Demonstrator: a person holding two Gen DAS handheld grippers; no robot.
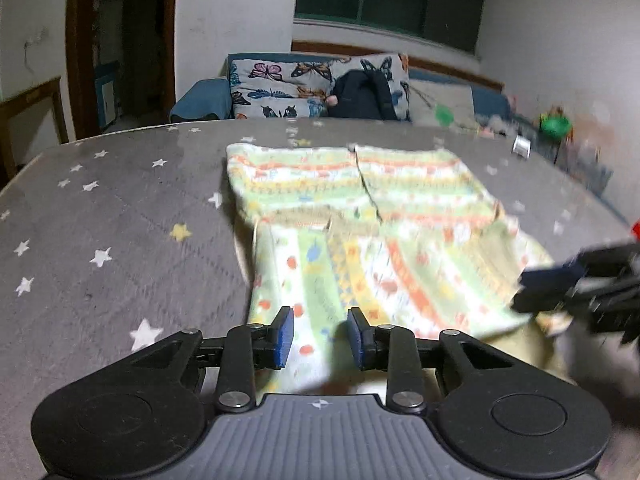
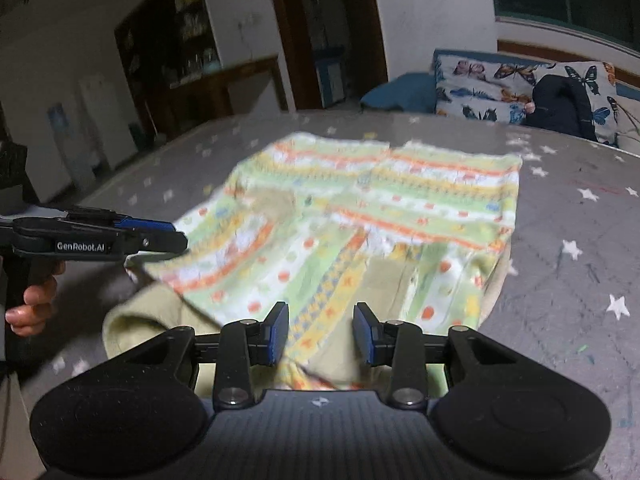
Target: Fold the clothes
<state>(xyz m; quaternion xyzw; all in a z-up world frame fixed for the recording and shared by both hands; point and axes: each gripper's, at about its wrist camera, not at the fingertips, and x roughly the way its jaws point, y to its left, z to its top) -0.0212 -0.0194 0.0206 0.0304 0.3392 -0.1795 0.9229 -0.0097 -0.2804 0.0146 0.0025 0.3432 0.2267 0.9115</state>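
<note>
You had the garment lying mid-frame on the table, a soft knit in pale green, white, orange and yellow bands, its far half folded flat with a seam down the middle and its near half running toward you in lengthwise stripes. The table cover was grey, quilted in diamonds and dotted with white and yellow stars.

Your left gripper sat low in its frame with the blue pads apart; the cloth lay under the gap, and nothing was pinched. Your right gripper stood the same way, jaws parted over the striped edge, clamping nothing.

The left view showed your right gripper as a blurred black shape at the right edge, at the garment's corner. The right view gave what the left could not: your left gripper from the side at the left edge, and your hand wrapped round its handle, plus the garment's plain yellow-green lining turned out at lower left.

A butterfly-print cushion and a dark backpack sat on the sofa beyond.
</note>
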